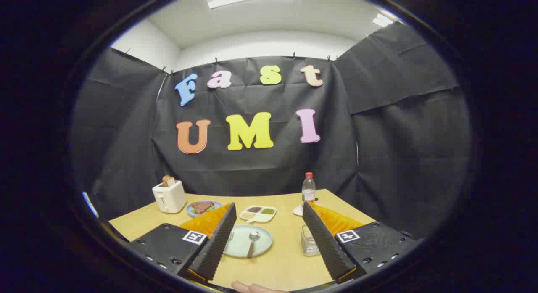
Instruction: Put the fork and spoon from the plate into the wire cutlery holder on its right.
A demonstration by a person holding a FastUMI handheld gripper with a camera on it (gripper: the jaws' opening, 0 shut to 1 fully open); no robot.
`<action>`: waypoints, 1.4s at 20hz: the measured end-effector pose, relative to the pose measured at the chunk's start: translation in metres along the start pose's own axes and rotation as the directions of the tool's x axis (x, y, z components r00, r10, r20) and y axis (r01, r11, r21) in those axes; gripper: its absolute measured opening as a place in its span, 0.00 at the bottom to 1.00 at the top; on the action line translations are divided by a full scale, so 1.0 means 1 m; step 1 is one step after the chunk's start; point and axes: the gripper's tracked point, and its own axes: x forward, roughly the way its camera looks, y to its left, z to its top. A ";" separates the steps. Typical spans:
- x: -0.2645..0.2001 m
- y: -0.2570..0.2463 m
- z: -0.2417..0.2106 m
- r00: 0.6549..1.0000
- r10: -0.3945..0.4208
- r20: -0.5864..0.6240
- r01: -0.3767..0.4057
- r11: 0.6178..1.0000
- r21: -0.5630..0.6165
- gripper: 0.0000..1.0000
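fork (230, 236) half hidden behind wide-spread tongs (269, 215), spoon (252, 241) clear

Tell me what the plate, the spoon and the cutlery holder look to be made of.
Plate: pale green with a smooth, matte-looking face, likely ceramic or melamine. Spoon: shiny bowl catching light, probably metal. Cutlery holder: thin silvery wires, see-through, likely metal; partly behind one finger. The gripper hovers with jaws open, the plate between the fingers.
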 end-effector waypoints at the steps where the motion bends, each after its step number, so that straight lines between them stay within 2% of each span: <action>1: 0.000 0.005 0.000 1.000 0.006 0.002 -0.006 1.000 -0.002 0.96; 13: 0.012 0.000 -0.014 1.000 0.004 -0.031 -0.003 1.000 0.019 0.96; 18: 0.028 0.000 -0.025 0.997 -0.014 -0.073 0.012 0.999 -0.031 0.96; 24: 0.075 0.023 -0.053 0.979 0.033 -0.201 -0.044 0.998 -0.050 0.96; 28: 0.115 0.034 -0.086 0.940 0.036 -0.340 -0.060 0.996 -0.060 0.96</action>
